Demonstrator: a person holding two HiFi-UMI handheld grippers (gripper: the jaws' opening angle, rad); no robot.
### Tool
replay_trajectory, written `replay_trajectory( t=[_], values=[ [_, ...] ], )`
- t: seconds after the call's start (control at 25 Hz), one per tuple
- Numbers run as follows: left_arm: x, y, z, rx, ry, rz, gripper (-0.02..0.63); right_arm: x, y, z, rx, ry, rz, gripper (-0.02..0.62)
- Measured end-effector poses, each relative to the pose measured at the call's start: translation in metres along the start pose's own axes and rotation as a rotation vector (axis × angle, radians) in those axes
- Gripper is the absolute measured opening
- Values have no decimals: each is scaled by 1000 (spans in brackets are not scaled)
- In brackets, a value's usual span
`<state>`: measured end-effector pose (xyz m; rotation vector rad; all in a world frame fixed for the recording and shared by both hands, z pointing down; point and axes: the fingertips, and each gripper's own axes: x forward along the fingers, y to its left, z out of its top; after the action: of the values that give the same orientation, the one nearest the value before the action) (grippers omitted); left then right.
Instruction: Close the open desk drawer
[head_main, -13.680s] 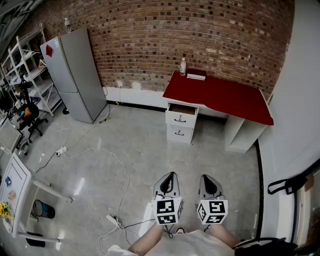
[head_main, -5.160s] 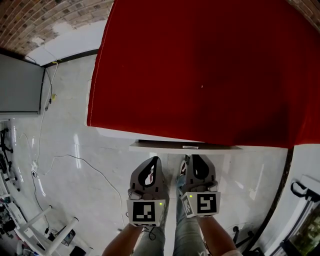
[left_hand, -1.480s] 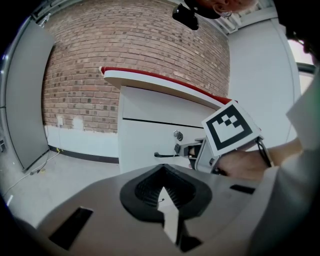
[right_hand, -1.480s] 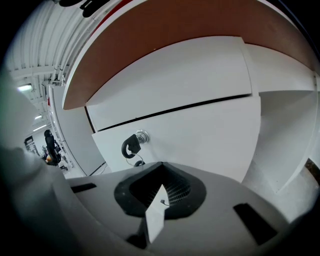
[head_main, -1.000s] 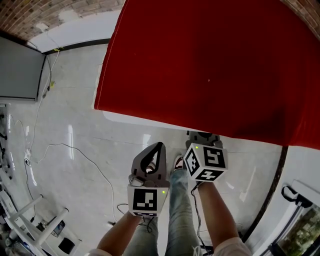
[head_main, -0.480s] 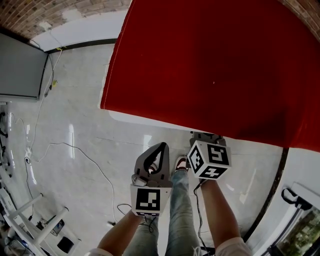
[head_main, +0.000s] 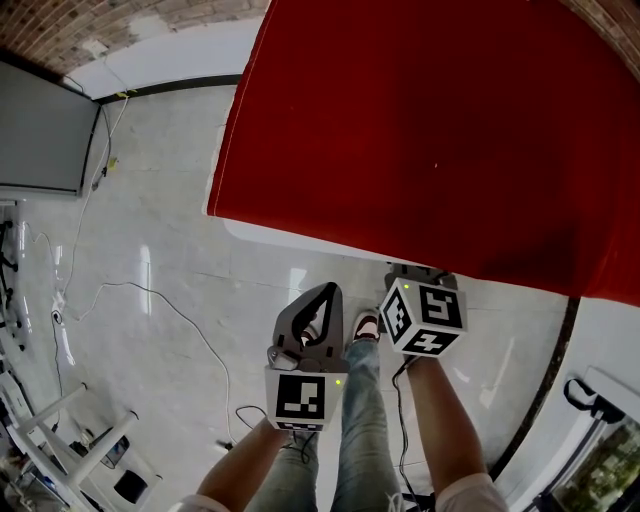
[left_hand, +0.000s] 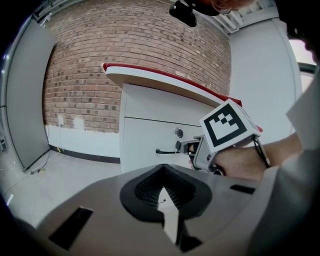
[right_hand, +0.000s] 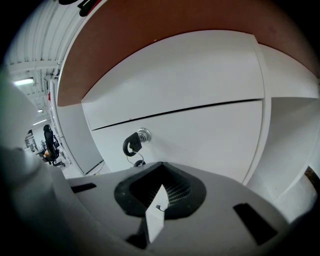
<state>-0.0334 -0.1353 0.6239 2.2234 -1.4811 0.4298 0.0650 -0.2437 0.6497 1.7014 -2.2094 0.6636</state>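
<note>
Desk drawer (left_hand: 147, 142): white front set under the red-topped counter (head_main: 420, 130), directly below a plain white panel. In the left gripper view, front and panel appeared flush, divided by one thin dark seam. From the head view no part of the drawer showed beyond the counter's white edge.

Fittings: dark pull handle (left_hand: 165, 151). Round lock with black key (right_hand: 134, 141) and a ring hanging under it.

Right claw (left_hand: 182, 146): jaws pressed together, nothing between them. Held level, tip at the drawer front just beside handle and lock; contact could not be told. Forearm (head_main: 432, 410) reached forward, with the claw's fore end hidden under the counter edge.

Left claw (head_main: 325, 292): jaws pressed together, empty. Held lower and back from the counter, over the floor, pointing toward the desk.

Open room: pale polished floor (head_main: 170, 250) lay bare to the left of the desk, crossed by a thin cable (head_main: 150, 295). Grey cabinet (head_main: 40, 130) stood well apart at far left. Brick wall (left_hand: 85, 65) rose behind the desk.
</note>
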Motion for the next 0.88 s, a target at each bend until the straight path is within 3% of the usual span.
replay_trajectory(
  t=[0.44, 0.68, 0.88],
  values=[
    [3, 0, 0, 0, 2, -1, -2, 1, 1, 1, 0, 7, 15, -2],
    [7, 2, 0, 3, 4, 2, -2, 0, -1, 0, 58, 18, -36, -2],
    [10, 2, 6, 20, -9, 0, -2, 1, 1, 3, 25, -2, 46, -3]
  ],
)
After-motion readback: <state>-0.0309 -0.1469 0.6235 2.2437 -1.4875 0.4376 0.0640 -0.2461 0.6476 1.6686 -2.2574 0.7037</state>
